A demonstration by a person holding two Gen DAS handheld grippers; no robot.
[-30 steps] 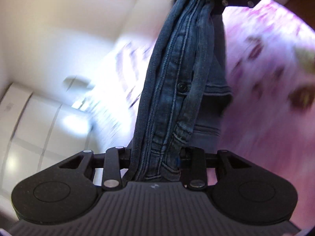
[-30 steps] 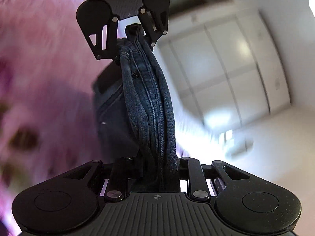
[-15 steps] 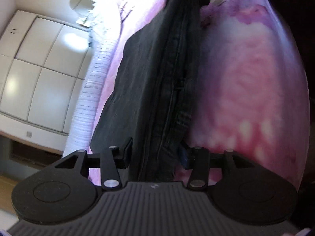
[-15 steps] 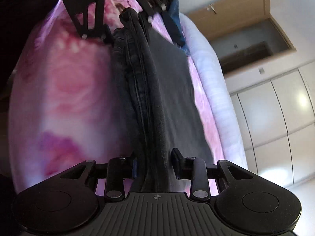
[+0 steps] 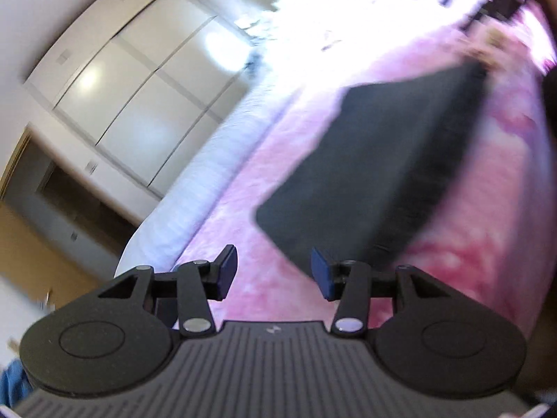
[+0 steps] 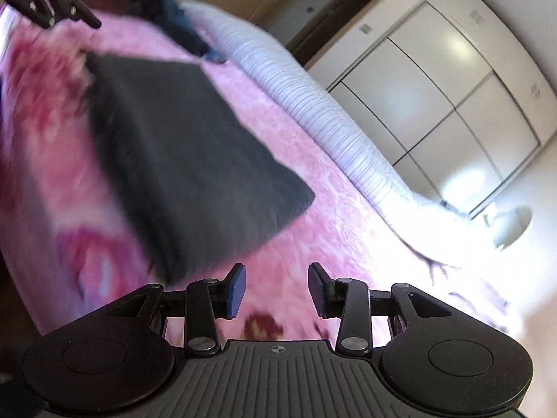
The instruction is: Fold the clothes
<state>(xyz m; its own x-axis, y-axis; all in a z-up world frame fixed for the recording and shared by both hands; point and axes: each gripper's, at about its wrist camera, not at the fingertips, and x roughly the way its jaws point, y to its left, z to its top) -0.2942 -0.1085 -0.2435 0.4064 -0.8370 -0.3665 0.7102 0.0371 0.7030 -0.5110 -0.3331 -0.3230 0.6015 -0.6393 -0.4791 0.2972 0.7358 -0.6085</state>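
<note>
Dark folded jeans (image 5: 376, 174) lie flat as a rectangle on the pink floral blanket (image 5: 278, 278). In the right wrist view the same jeans (image 6: 181, 160) stretch away toward the far left. My left gripper (image 5: 274, 271) is open with nothing between its blue pads, just off the near end of the jeans. Nothing sits between the pads of my open right gripper (image 6: 276, 291) either, which hovers over the blanket (image 6: 313, 237) beside the jeans' near corner. The left gripper (image 6: 52, 3) shows small at the top left of the right wrist view.
A white-lilac ribbed duvet roll (image 6: 313, 111) runs along the far side of the bed. White wardrobe doors (image 6: 452, 87) stand beyond it. A blue garment (image 6: 184, 24) lies at the far end of the bed. A wooden door (image 5: 41, 254) is at the left.
Both grippers held the bunched jeans stretched between them, lowered them onto the blanket, then opened and pulled back. The jeans now lie flat and free.
</note>
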